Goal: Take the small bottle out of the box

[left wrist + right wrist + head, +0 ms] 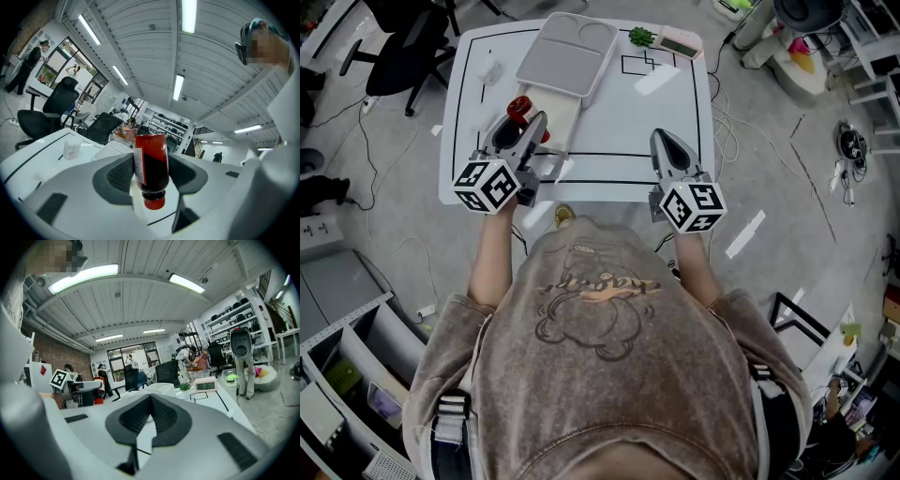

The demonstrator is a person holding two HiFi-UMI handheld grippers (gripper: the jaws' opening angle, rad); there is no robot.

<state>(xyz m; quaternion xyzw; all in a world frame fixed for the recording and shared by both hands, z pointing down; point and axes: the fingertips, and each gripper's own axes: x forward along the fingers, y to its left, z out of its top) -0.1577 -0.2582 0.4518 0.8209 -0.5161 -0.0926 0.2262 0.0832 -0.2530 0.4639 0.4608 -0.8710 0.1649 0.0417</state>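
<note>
Small bottle [151, 168], red with a red cap, is clamped between the jaws of the left gripper [523, 129], cap pointing back toward the person, over the near left part of the white table [619, 131], just left of the open box [557, 114]. Right gripper [665, 142], at the table's near right, has its jaws together and empty.

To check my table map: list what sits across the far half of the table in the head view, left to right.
Small pale cup → grey tray → green item → digital clock.
</note>
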